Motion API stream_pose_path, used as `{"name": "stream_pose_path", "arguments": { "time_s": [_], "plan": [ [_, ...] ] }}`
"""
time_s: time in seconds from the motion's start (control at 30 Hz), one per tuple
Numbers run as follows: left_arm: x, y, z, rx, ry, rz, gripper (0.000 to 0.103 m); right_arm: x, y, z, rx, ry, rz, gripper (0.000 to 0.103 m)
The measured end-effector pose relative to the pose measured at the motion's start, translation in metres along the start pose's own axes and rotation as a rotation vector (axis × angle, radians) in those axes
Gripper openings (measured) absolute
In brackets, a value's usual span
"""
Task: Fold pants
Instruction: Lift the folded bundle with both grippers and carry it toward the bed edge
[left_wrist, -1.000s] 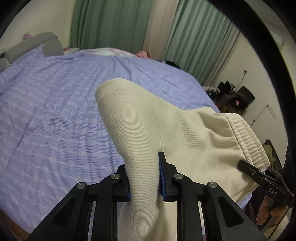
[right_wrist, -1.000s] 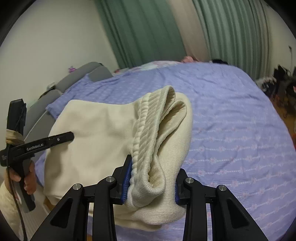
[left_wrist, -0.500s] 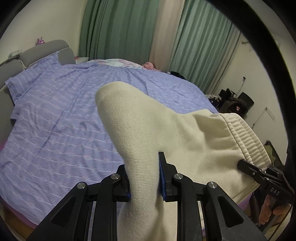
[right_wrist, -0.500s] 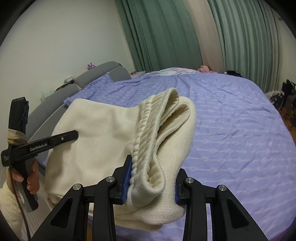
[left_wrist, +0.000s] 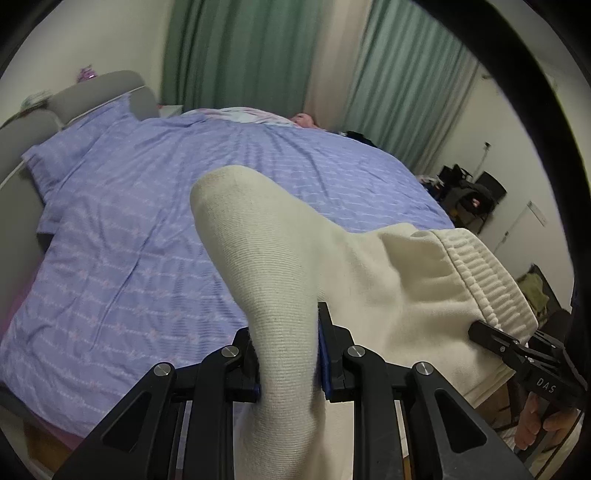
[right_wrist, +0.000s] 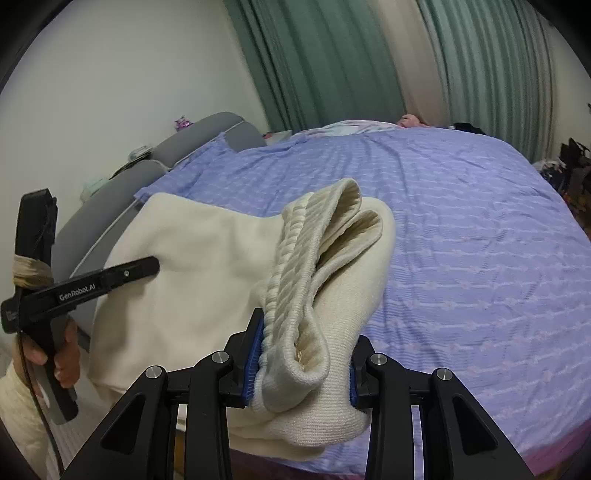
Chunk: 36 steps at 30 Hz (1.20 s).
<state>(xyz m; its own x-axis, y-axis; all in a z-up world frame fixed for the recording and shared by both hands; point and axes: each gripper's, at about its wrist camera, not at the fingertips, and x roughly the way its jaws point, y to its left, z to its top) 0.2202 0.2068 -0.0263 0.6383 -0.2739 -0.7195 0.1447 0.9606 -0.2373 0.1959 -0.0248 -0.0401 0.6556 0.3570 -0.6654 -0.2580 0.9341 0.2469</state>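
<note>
Above the purple striped bedspread (right_wrist: 461, 229), the left gripper (left_wrist: 288, 354) and right gripper (right_wrist: 303, 365) each clench the cream knit pants (left_wrist: 388, 280).

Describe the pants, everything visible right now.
The pants are cream, soft knit fabric with a thick ribbed elastic waistband. They hang bunched in the air above the purple bedspread, stretched between both grippers. The left gripper is clamped on a fold of plain fabric; the right gripper is clamped on the doubled waistband end. The legs drop out of view below, so whether they touch the bed cannot be told.
</note>
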Motion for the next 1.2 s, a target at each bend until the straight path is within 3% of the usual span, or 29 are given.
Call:
{"name": "stream_pose_path", "arguments": {
  "time_s": [0.3,0.5,0.67,0.8,1.2],
  "plan": [
    [-0.003,0.069,-0.017,-0.103,0.025,0.028,0.023,0.038,0.048,-0.001,-0.057,0.074,0.055,0.036],
    [0.001,0.154,-0.018,-0.163,0.038,-0.032,0.023,0.073,0.101,0.0,-0.083,0.093,0.053,0.036],
    [0.012,0.213,0.002,-0.089,0.102,-0.02,0.023,0.12,0.155,0.0,-0.039,0.12,0.025,0.036],
    [0.031,0.266,0.015,-0.093,0.154,-0.025,0.023,0.163,0.185,-0.003,0.007,0.149,0.023,0.036],
    [0.128,0.369,0.055,-0.002,0.285,0.011,0.023,0.3,0.232,0.014,0.008,0.327,-0.012,0.036]
  ]
}}
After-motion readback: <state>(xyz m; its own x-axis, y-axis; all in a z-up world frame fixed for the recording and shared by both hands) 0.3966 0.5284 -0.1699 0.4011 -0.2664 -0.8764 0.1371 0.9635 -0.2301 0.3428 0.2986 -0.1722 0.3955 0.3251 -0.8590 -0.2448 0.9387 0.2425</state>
